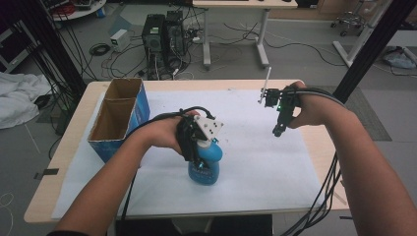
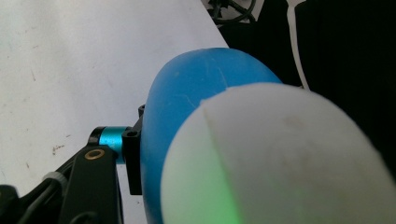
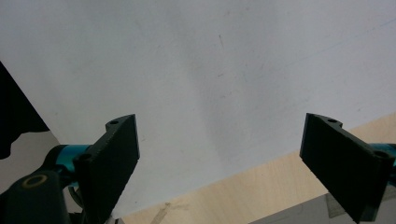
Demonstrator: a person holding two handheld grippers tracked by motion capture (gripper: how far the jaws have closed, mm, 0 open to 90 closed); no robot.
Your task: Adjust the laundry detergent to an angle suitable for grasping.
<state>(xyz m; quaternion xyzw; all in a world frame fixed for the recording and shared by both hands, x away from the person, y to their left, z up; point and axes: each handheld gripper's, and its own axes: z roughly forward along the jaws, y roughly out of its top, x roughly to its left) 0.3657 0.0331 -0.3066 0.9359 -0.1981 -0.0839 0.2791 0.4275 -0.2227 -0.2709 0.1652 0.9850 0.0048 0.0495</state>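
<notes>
Standing on the sheet (image 1: pixel 255 162) just right of the box (image 1: pixel 119 118), the bottle (image 1: pixel 205 164) is clamped at its top by the left gripper (image 1: pixel 196 147). The right gripper (image 1: pixel 279 129) hangs well right of the box — jaws apart, nothing between them.

The high view looks forward and down over the whole worktop (image 1: pixel 305 147). The left gripper view sits pressed against the blue bottle (image 2: pixel 187 93), probably blurred by nearness. The right gripper view hangs close over the white sheet (image 3: pixel 187 70), which the high view shares.
</notes>
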